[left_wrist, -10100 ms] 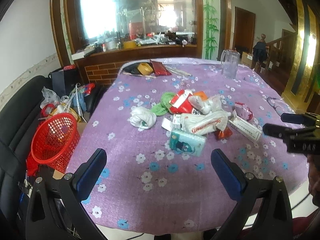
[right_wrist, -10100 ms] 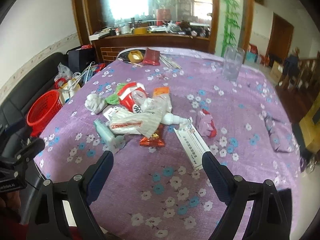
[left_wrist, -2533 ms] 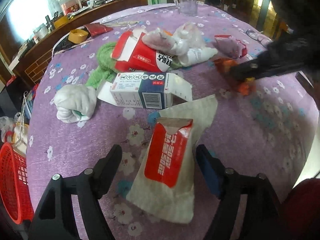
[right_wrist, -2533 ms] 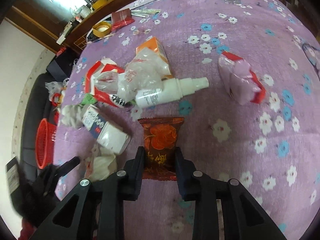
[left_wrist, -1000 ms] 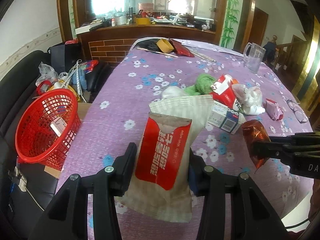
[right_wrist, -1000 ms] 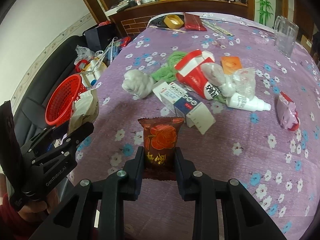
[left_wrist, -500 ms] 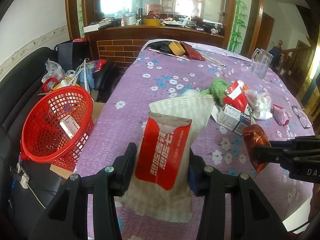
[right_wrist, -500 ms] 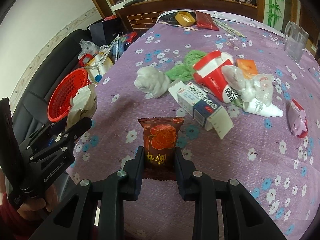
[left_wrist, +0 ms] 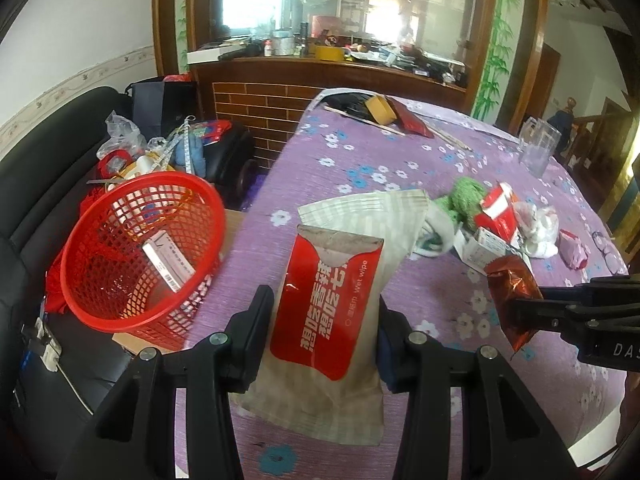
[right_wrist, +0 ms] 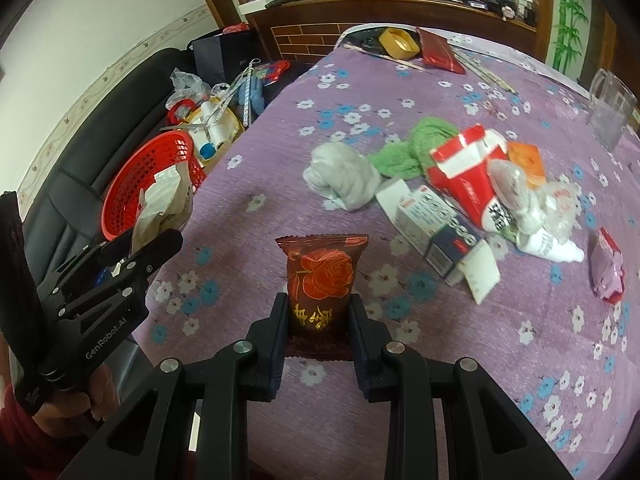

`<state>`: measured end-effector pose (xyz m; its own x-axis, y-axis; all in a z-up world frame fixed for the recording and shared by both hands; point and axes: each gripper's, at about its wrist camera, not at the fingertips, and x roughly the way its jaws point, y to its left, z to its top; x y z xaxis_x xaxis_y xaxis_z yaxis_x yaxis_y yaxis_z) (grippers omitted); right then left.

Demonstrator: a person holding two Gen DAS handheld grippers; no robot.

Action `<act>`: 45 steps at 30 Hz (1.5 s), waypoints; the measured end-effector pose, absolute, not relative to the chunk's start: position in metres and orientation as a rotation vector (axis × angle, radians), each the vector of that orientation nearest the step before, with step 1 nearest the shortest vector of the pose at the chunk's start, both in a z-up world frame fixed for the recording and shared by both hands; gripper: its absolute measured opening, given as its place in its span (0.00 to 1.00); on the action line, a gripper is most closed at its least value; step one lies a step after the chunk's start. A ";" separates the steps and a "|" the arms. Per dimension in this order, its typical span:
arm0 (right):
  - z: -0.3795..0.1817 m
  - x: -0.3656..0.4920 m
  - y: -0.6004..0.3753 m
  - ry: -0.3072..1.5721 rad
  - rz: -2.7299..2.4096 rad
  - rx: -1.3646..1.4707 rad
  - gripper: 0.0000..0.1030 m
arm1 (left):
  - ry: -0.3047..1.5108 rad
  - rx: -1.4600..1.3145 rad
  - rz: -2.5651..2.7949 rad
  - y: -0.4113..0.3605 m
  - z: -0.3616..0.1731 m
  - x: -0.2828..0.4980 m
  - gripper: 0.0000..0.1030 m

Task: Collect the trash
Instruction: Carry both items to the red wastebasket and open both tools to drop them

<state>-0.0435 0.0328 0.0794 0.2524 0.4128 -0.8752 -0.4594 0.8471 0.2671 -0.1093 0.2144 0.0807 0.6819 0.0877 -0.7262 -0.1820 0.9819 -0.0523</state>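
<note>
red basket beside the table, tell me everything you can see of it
The red basket is round, open-topped plastic mesh with a solid rim. It sits off the table's left edge on a black seat, tilted slightly toward the camera. Inside lies a flat white printed box. Clutter is piled behind it. Neither gripper touches it.

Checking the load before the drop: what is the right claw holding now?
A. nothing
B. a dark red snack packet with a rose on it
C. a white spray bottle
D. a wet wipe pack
B: the right claw is shut on the rose snack packet, while the wet wipe pack sits in the left claw.
</note>
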 end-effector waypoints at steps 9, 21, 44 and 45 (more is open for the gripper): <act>0.090 -0.039 0.077 1.163 0.645 -0.083 0.30 | 0.777 -0.176 0.226 0.266 0.092 -0.119 0.43; 0.116 -0.013 0.163 1.172 0.791 -0.069 0.30 | 0.767 -0.308 0.388 0.365 0.098 -0.128 0.43; 0.095 0.037 0.301 1.194 0.920 -0.003 0.45 | 0.751 -0.407 0.449 0.420 0.100 -0.111 0.63; 0.097 0.036 0.297 1.189 0.923 -0.005 0.45 | 0.752 -0.404 0.451 0.419 0.101 -0.112 0.63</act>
